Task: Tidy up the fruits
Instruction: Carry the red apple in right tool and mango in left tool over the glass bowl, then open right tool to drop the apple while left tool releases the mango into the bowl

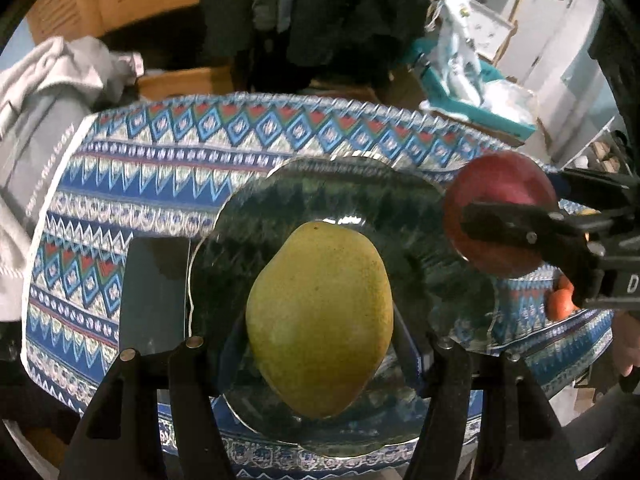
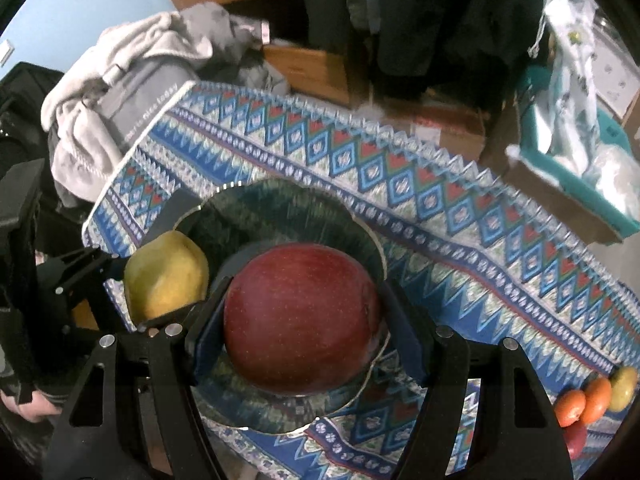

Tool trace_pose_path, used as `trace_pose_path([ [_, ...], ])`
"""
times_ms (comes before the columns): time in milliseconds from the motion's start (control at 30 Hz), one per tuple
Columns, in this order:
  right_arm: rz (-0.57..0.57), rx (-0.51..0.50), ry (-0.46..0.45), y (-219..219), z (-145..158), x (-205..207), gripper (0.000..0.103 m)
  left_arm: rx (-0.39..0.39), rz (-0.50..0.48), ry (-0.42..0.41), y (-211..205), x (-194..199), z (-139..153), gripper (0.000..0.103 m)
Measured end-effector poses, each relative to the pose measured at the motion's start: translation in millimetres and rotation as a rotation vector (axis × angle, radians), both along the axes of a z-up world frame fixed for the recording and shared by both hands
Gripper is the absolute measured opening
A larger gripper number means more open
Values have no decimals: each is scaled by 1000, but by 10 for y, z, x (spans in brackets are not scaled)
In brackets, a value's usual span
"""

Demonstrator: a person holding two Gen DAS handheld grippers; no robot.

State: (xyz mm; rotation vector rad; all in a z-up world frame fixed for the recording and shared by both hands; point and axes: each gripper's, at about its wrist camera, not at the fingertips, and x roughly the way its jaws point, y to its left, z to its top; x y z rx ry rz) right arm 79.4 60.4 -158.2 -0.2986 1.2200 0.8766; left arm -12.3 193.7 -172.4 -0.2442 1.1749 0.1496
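Left wrist view shows your left gripper (image 1: 316, 344) clamped on a yellow-green mango (image 1: 320, 320) above the dark plate (image 1: 248, 216). Right wrist view has your right gripper (image 2: 304, 340) closed around a red apple (image 2: 300, 320) over the same plate, mid-table on the patterned cloth (image 2: 460, 248); small fruits (image 2: 592, 400) sit at its right edge.

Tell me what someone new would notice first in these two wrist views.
A yellow-green mango clamped in the left gripper and a red apple clamped in the right gripper, both over a dark glass plate. Beneath lies a bright blue patterned tablecloth, with small fruits at its right edge.
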Motion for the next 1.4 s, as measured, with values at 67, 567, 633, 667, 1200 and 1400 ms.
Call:
trace_pose_path([
  [67,3,-13,16,19,-95,-21,72,-4,5,21,11,-6,-61,67],
  [567,44,-108,71,48,-551,-116,72,-11,1,147,-35,15,-428,67],
  [633,44,-117,72,40,-585,-119,72,-10,0,164,-41,26,-470,67],
  [667,44,-123,70,33,-598,-120,72,-10,0,174,-42,28,-501,67],
  [1200,-10,-41,34,-9,-228,-55,75,7,9,121,-63,-10,-261,74],
  [1400,-26,-59,-45,-165,-35,-24,76,14,1,69,-107,41,-67,75],
])
